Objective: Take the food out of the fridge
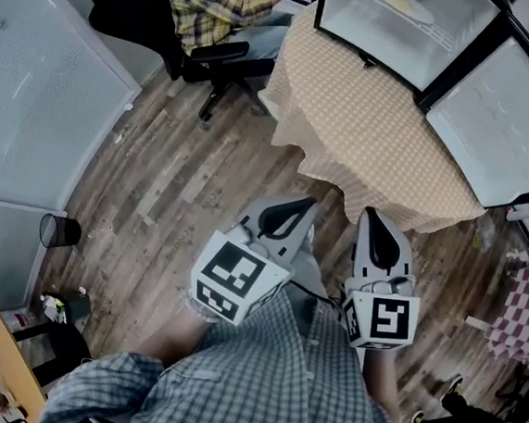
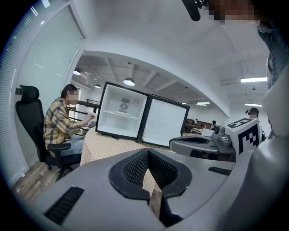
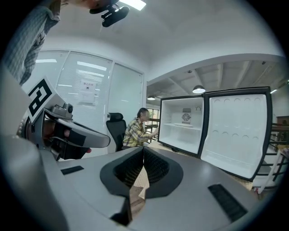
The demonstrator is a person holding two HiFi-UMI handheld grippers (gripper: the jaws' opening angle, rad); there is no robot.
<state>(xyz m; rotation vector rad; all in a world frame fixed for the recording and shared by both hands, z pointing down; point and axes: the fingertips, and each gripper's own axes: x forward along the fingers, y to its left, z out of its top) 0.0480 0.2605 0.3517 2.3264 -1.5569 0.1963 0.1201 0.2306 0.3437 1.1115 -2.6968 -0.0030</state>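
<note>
Beige checked cloth covers the table ahead of me, and the small fridge stands on it with its door swung wide open to the right. On the fridge's upper shelf I can make out a pale plate with what may be the food on it, though it is too small in the head view for me to be sure. Both grippers are well short of the fridge, held side by side over the wood floor and pointed towards the table. The left gripper has its jaws pressed together with nothing between them. The right gripper is likewise closed and empty. Beyond the table's left edge a person in a plaid shirt sits on a black office chair.
</note>
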